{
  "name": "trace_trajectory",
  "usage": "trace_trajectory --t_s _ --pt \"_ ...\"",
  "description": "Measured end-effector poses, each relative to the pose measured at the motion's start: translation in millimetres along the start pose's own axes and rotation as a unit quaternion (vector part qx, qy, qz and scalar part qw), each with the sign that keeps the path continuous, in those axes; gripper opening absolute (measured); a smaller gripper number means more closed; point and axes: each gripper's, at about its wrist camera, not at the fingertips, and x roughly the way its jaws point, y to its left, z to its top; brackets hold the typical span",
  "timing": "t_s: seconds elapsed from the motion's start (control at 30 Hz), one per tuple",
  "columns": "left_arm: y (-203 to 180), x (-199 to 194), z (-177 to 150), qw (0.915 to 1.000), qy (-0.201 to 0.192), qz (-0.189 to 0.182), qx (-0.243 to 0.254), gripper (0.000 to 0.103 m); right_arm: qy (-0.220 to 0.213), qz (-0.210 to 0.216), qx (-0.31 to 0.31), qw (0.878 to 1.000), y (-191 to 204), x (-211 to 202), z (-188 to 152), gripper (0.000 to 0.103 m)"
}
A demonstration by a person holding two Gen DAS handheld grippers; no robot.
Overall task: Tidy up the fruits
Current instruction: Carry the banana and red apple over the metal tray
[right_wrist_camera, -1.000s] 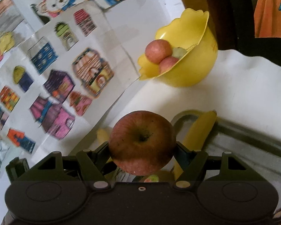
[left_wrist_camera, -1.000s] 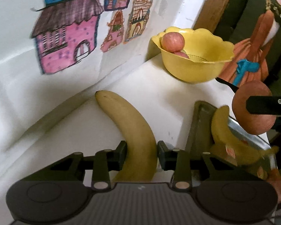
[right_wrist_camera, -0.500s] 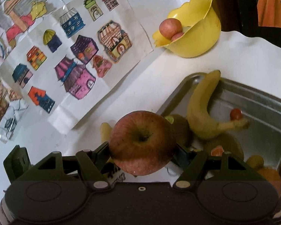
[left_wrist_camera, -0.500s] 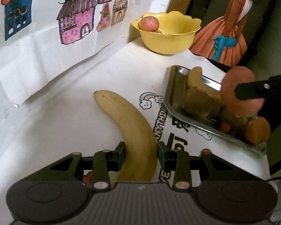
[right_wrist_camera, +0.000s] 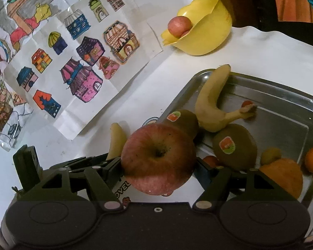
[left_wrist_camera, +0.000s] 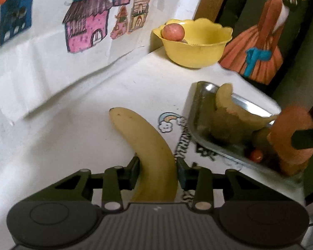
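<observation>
My left gripper (left_wrist_camera: 157, 171) is shut on a yellow banana (left_wrist_camera: 145, 143), held above the white tablecloth. The same banana (right_wrist_camera: 117, 139) shows in the right wrist view, left of the apple. My right gripper (right_wrist_camera: 158, 166) is shut on a red apple (right_wrist_camera: 159, 158), which appears in the left wrist view as a blurred red apple (left_wrist_camera: 292, 135) over the metal tray (left_wrist_camera: 200, 112). The tray (right_wrist_camera: 281, 95) holds another banana (right_wrist_camera: 210, 102), two kiwis (right_wrist_camera: 234, 146), oranges (right_wrist_camera: 281, 177) and small fruits. A yellow bowl (left_wrist_camera: 195, 43) at the back holds apples (left_wrist_camera: 173, 32).
Children's drawings of houses (left_wrist_camera: 85, 27) hang on the wall behind the table. A picture of a figure in an orange dress (left_wrist_camera: 258, 50) stands at the back right, behind the tray. The tablecloth (left_wrist_camera: 73, 129) carries printed letters and a rainbow near the tray.
Both grippers have drawn back from the yellow bowl with their fruit still held. The bowl now looks smaller and farther, and more of the tray and its fruit shows.
</observation>
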Motion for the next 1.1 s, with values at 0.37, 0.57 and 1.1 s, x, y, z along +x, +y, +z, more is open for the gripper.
trace_trajectory --t_s 0.37,0.57,1.1 --pt "-6.9 -7.7 -0.3 0.9937 -0.039 -0.087 -0.058 0.039 -0.031 0.003 0.037 0.999 -29.5 -19.3 6.1 0.074" --pt "-20.0 -16.8 7.9 0.9887 -0.078 -0.096 -0.084 0.039 -0.064 -0.003 0.053 0.997 -47.0 -35.0 11.4 0.074" --pt "-116.0 21.9 54.5 0.9851 -0.105 -0.135 -0.017 0.039 -0.103 -0.059 0.092 0.989 -122.3 -37.7 20.7 0.074"
